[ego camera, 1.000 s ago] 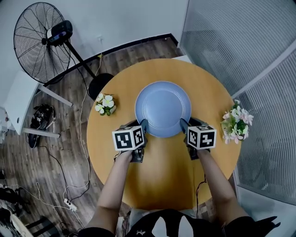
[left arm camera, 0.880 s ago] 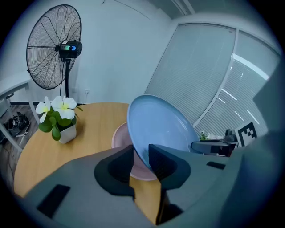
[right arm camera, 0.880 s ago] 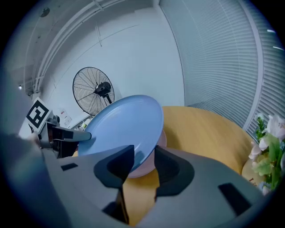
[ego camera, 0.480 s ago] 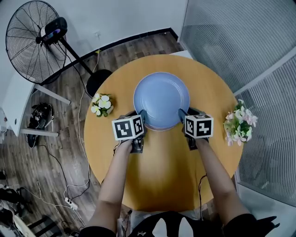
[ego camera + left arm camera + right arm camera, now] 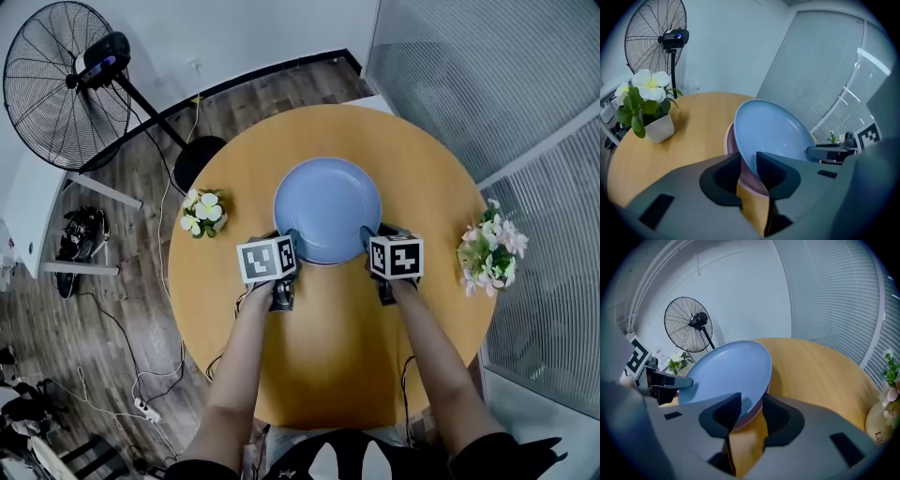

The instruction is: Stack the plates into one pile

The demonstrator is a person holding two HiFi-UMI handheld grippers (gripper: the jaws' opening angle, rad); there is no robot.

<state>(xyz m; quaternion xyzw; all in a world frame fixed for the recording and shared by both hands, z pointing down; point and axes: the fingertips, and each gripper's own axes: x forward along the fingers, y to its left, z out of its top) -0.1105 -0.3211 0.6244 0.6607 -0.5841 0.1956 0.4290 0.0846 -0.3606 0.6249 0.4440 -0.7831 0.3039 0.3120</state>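
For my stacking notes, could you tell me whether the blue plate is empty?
Empty: the blue plate shows a bare surface in the head view, with nothing on it.

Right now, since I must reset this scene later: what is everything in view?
blue plate: one, blue, over the pink plate
pink plate: one, pink, on the table, under the blue plate
table: one, round, wood-coloured, centre
white-flower pot: one, white, table's left edge
pink-flower pot: one, table's right edge
fan: one, black, floor at far left
cables: several, floor left of the table
left tongs: grey, shut on the blue plate's near-left rim
right tongs: grey, shut on its near-right rim
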